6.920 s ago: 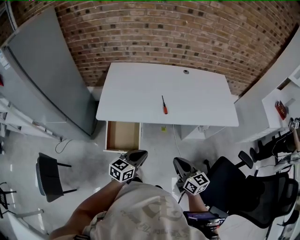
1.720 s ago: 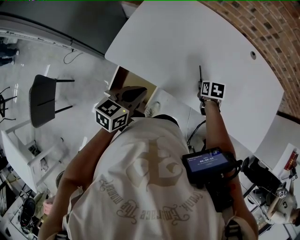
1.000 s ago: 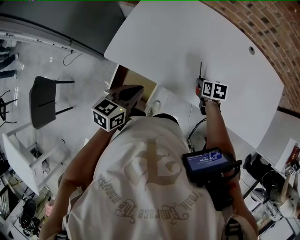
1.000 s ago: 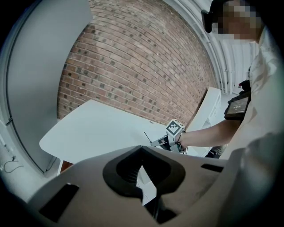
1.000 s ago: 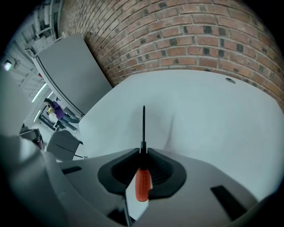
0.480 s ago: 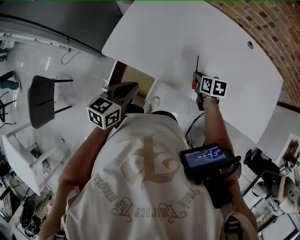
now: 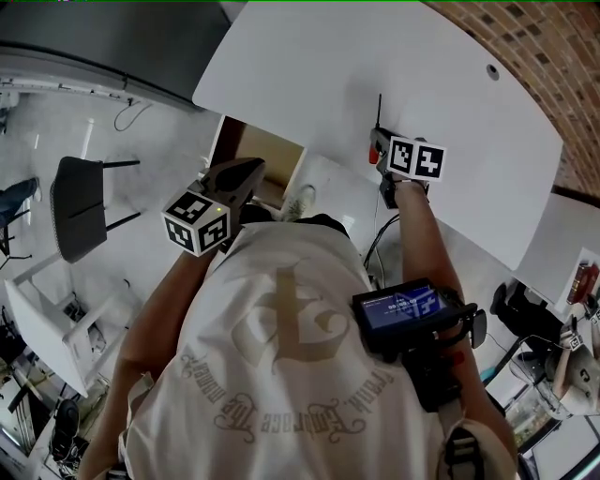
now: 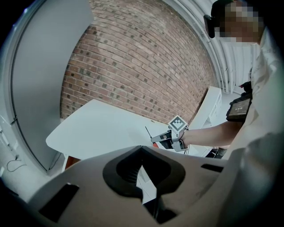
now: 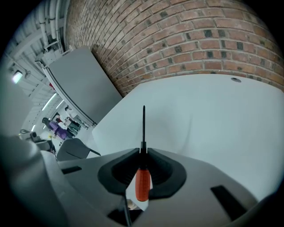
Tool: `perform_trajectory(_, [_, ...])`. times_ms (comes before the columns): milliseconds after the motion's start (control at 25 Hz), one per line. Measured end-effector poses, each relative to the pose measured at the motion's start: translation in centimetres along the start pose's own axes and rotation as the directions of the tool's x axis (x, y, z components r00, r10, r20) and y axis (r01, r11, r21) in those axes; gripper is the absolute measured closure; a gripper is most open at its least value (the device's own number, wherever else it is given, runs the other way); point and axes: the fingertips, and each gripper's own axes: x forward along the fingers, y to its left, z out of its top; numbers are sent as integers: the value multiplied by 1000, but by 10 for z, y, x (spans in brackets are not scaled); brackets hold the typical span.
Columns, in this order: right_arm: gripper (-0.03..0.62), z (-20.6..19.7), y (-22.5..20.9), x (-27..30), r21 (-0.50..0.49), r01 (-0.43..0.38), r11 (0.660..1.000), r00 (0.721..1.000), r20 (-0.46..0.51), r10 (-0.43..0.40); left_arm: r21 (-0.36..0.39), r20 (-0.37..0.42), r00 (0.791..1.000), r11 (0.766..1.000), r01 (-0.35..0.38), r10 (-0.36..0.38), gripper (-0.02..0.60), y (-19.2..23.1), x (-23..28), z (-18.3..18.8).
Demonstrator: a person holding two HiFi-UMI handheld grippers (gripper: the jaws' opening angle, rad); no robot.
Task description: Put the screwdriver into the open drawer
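Observation:
The screwdriver (image 9: pixel 142 184) has an orange handle and a thin black shaft (image 9: pixel 143 124). My right gripper (image 9: pixel 143 150) is shut on the handle, with the shaft sticking out ahead over the white desk (image 9: pixel 213 115). From the head view, the right gripper (image 7: pixel 380 155) holds the screwdriver (image 7: pixel 379 111) above the desk's near edge. The open drawer (image 7: pixel 267 159), brown inside, sits under that edge to its left. My left gripper (image 7: pixel 251 169) hovers just in front of the drawer, its jaws (image 8: pixel 141 148) together on nothing.
A black chair (image 7: pixel 80 202) stands on the floor at the left. A grey cabinet (image 7: pixel 94 28) is beside the desk's far left. A brick wall (image 7: pixel 534 47) runs behind. The desk has a cable hole (image 7: pixel 492 70). A screen device (image 7: pixel 398 309) is strapped to the right forearm.
The right gripper has lifted a little with the screwdriver in it. The left gripper has drifted slightly to the left and nearer the person. Both keep their jaws as they were.

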Motion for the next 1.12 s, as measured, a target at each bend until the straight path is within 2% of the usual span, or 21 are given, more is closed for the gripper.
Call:
perform_trajectory(280, [528, 0, 10, 2, -6, 0, 1000, 1000, 4, 0, -21, 4, 1000, 1000, -13, 13, 561, 14, -7, -2])
perform_trajectory(600, [528, 10, 16, 0, 9, 16, 1000, 1000, 20, -16, 1, -10, 1000, 1000, 13, -13, 561, 31, -10, 14])
perform_trajectory(1120, [528, 5, 93, 14, 124, 2, 992, 995, 95, -14, -14, -42, 995, 996, 90, -91, 561, 88, -50, 11])
